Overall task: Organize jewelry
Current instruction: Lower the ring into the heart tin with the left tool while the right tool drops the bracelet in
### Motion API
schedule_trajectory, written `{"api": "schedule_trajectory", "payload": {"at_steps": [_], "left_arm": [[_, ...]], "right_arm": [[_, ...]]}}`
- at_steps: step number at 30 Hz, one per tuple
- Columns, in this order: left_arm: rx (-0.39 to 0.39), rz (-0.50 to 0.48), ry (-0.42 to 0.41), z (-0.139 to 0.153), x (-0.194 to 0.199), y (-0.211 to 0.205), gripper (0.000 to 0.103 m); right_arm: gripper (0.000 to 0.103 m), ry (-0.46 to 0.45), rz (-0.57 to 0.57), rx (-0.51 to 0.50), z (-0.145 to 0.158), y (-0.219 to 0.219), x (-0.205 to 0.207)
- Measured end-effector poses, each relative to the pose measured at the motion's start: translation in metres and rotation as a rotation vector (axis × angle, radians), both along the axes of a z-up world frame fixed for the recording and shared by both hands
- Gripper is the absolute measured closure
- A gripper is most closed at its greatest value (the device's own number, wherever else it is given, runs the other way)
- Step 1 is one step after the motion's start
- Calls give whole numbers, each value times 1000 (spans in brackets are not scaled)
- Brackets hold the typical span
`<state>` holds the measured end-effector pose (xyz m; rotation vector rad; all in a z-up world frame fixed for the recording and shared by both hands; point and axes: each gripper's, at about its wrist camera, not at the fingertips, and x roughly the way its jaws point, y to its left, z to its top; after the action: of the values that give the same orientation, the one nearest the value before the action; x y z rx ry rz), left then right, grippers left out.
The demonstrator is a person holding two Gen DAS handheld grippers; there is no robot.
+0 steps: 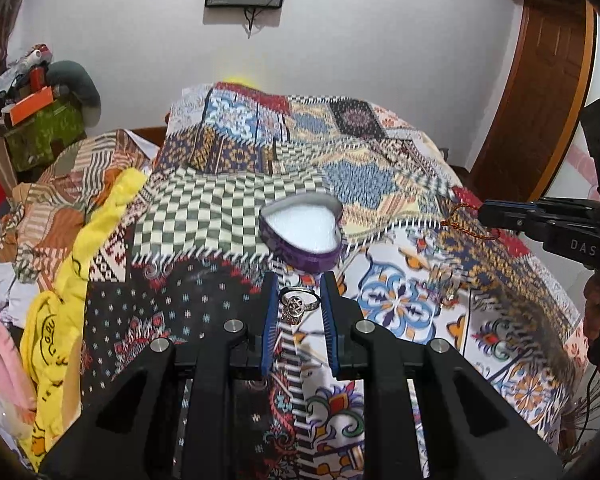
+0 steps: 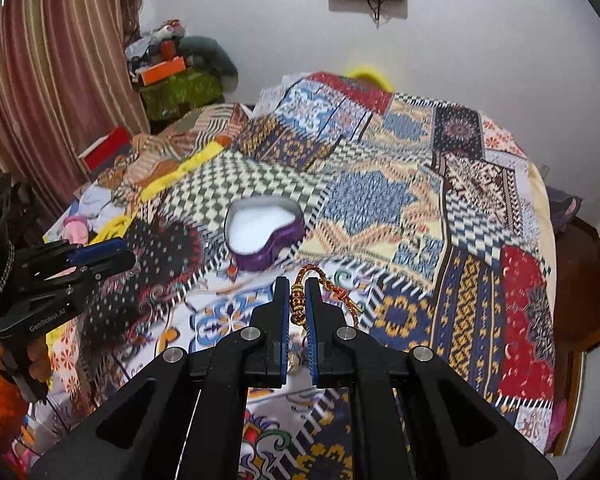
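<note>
Patchwork bedspread (image 1: 236,184) fills both views, heart-shaped purple tin (image 1: 302,232) sitting open on it, white inside. Left gripper (image 1: 300,300) is low over the spread, fingers parted around a silver ring (image 1: 300,302), tin just beyond at twelve o'clock. Right gripper (image 2: 298,300) has its fingers nearly closed, pinching a red-and-gold beaded bracelet (image 2: 298,300), tin at eleven o'clock from it.
</note>
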<state>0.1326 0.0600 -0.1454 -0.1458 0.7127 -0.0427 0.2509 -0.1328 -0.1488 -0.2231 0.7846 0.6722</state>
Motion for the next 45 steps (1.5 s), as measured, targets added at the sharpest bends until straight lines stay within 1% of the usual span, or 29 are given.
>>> {"api": "schedule_trajectory", "payload": {"at_steps": [6, 11, 15, 19, 22, 27, 35, 38, 42, 45], "left_arm": [[-2, -1, -21, 10, 13, 3, 83], [-19, -2, -17, 11, 29, 8, 83], [-17, -6, -12, 9, 45, 10, 83], [-15, -12, -5, 6, 63, 10, 83], [-13, -21, 2, 2, 75, 10, 83], [-13, -40, 25, -8, 97, 9, 83], [-51, -70, 83, -27, 126, 15, 83], [-46, -83, 97, -32, 132, 15, 83], [-38, -97, 115, -39, 136, 13, 83], [-33, -101, 129, -44, 140, 13, 83]], "right_arm": [[96, -22, 2, 21, 11, 8, 11], [96, -39, 8, 41, 19, 18, 23], [96, -64, 27, 47, 26, 35, 34], [96, -74, 50, 42, 27, 52, 44], [96, -63, 64, 36, 21, 65, 52], [96, -3, 83, 24, 5, 86, 73], [96, 180, 111, 5, -28, 105, 106], [96, 244, 118, -3, -40, 109, 115], [96, 291, 133, -30, -50, 111, 119], [96, 317, 117, -32, -53, 109, 122]]}}
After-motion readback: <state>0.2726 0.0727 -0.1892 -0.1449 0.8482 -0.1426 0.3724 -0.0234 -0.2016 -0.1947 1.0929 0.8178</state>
